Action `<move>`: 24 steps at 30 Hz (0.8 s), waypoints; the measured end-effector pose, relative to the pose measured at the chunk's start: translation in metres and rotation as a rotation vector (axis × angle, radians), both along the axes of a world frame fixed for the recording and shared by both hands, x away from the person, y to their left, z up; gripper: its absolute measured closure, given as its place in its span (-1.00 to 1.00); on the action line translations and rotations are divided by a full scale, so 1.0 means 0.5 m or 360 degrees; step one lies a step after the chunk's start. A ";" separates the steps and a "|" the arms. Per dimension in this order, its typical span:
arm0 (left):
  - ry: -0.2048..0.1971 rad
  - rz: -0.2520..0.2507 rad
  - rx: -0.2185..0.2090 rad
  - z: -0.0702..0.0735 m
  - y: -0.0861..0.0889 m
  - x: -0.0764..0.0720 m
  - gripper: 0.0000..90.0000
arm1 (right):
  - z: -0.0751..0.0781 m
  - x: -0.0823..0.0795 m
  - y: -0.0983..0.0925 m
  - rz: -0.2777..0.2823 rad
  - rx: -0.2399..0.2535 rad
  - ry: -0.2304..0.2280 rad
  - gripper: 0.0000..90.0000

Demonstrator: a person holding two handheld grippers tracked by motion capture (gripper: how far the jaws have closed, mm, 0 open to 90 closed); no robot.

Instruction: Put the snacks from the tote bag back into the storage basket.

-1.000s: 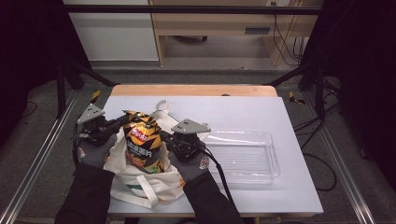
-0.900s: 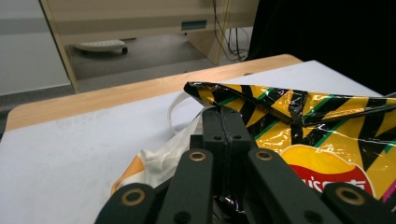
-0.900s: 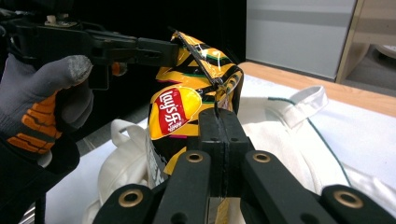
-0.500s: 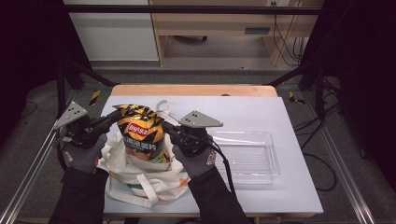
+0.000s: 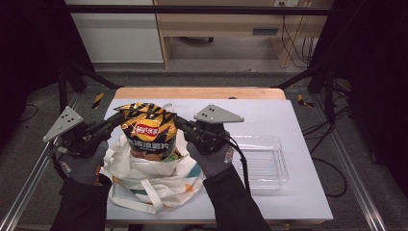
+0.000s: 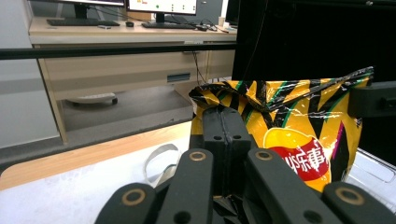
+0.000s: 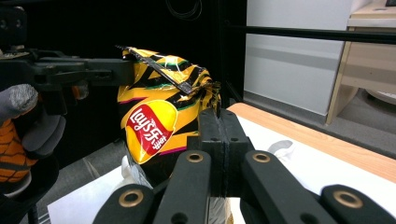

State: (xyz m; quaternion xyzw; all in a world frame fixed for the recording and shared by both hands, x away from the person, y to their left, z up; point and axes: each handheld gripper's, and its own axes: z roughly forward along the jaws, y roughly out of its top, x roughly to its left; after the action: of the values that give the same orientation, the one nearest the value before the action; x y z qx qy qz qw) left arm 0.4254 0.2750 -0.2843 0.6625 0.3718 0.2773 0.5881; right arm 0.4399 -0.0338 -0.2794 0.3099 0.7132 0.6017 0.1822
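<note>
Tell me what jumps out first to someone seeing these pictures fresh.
The yellow and black chip bag stands out, held upright above the white tote bag at the table's near left. The left gripper and right gripper pinch its top corners, jaws shut. A clear plastic tray lies to the right.
</note>
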 end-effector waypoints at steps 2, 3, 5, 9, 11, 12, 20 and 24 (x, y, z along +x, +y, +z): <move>-0.0010 -0.0002 -0.0006 0.002 -0.004 -0.004 1.00 | 0.005 0.000 -0.005 0.0003 0.0007 0.0000 1.00; -0.0017 -0.0003 -0.0003 0.004 -0.007 -0.007 1.00 | 0.007 0.000 -0.008 0.0003 0.0006 -0.0002 1.00; -0.0025 -0.0008 -0.0006 0.006 -0.010 -0.011 1.00 | 0.010 0.000 -0.012 0.0002 0.0001 -0.0003 1.00; -0.0040 -0.0022 -0.0007 0.013 -0.020 -0.018 1.00 | 0.020 -0.001 -0.024 0.0002 -0.0006 -0.0013 1.00; -0.0047 -0.0029 -0.0002 0.015 -0.026 -0.019 1.00 | 0.025 -0.003 -0.030 0.0007 -0.0003 -0.0017 1.00; -0.0050 -0.0036 0.0001 0.016 -0.028 -0.021 1.00 | 0.027 -0.004 -0.034 0.0006 -0.0001 -0.0020 1.00; -0.0082 -0.0057 0.0013 0.025 -0.055 -0.031 1.00 | 0.036 -0.015 -0.061 -0.0015 -0.0009 -0.0044 1.00; -0.0091 -0.0073 0.0018 0.027 -0.072 -0.032 1.00 | 0.042 -0.021 -0.076 -0.0038 -0.0018 -0.0055 1.00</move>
State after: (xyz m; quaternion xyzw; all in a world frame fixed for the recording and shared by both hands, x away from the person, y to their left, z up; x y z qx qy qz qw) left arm 0.4093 0.2391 -0.2706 0.6659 0.3381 0.2846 0.6010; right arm 0.4291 -0.0717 -0.2582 0.3069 0.7096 0.6006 0.2035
